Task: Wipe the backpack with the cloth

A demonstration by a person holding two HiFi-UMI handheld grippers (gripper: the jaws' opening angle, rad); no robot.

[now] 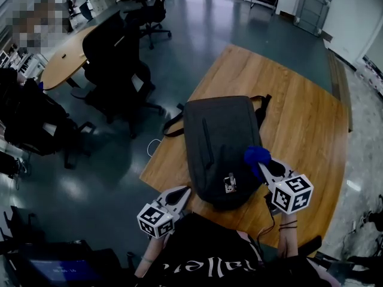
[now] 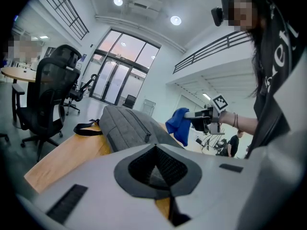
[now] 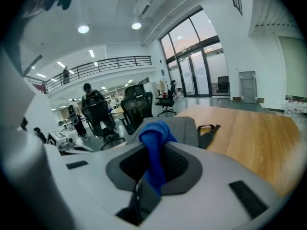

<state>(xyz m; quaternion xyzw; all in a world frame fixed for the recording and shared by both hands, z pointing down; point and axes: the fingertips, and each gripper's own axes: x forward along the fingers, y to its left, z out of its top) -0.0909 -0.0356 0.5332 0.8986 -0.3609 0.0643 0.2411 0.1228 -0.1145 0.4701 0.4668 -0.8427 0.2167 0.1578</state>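
A dark grey backpack (image 1: 218, 145) lies flat on the wooden table (image 1: 302, 115), its straps trailing off at the far end. My right gripper (image 1: 264, 167) hovers over the bag's near right side, shut on a bunched blue cloth (image 1: 257, 155). In the right gripper view the cloth (image 3: 154, 137) stands up between the jaws in front of the backpack (image 3: 188, 127). My left gripper (image 1: 181, 194) sits at the table's near left edge beside the bag's corner, shut and holding nothing. The left gripper view shows the backpack (image 2: 127, 127), the cloth (image 2: 179, 123) and the right gripper (image 2: 195, 119) beyond my left gripper (image 2: 156, 147).
Black office chairs (image 1: 114, 64) stand on the floor left of the table, beside a curved wooden desk (image 1: 63, 55). A white cable (image 1: 153, 146) lies on the floor by the table's left edge. A folded metal cart (image 1: 312, 8) leans at the far wall.
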